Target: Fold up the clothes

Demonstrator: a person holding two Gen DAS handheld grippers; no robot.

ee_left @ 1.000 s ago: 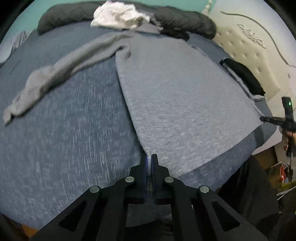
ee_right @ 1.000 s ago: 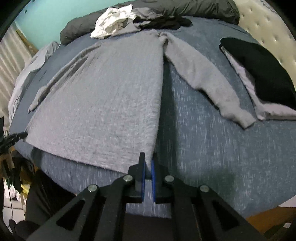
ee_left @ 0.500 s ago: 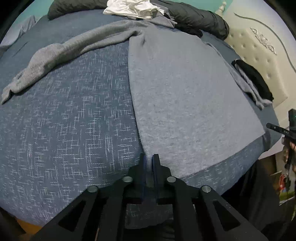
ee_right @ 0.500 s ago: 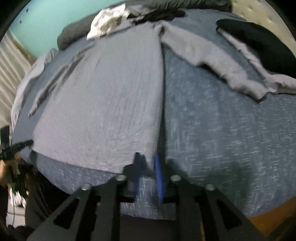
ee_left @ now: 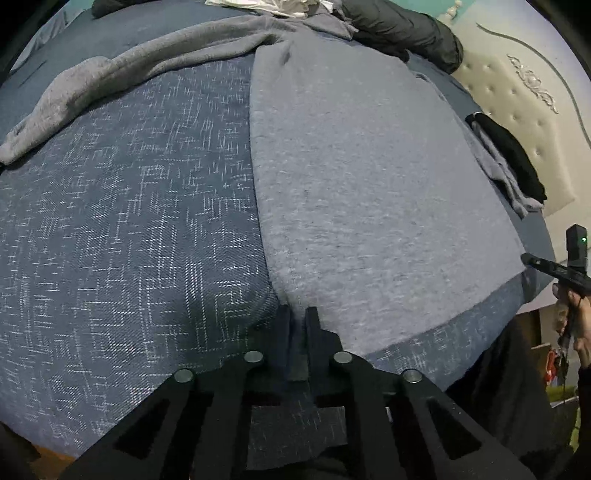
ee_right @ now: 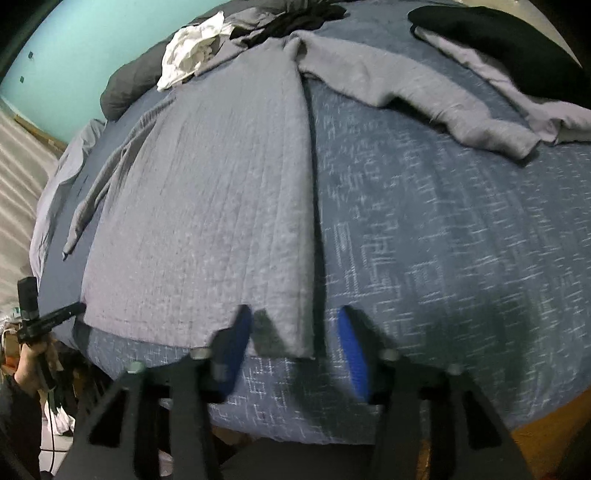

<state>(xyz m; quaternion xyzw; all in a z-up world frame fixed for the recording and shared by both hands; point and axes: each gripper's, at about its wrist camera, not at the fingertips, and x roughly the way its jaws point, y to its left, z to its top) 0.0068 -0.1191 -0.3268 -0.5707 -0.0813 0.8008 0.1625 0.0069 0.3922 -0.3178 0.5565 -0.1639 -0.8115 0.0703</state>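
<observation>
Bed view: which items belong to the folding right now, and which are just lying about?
In play: grey sweater, left gripper, right gripper.
Lying about: white garment, black garment, dark duvet, blue bedcover.

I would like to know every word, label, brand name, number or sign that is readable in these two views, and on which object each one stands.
None: no readable text in either view.
The grey sweater shows no print or visible label.
The blue bedcover has only a woven white fleck pattern, not letters.
The cream headboard carries a carved ornament, not writing.
The black device shows one green light, no marking.
</observation>
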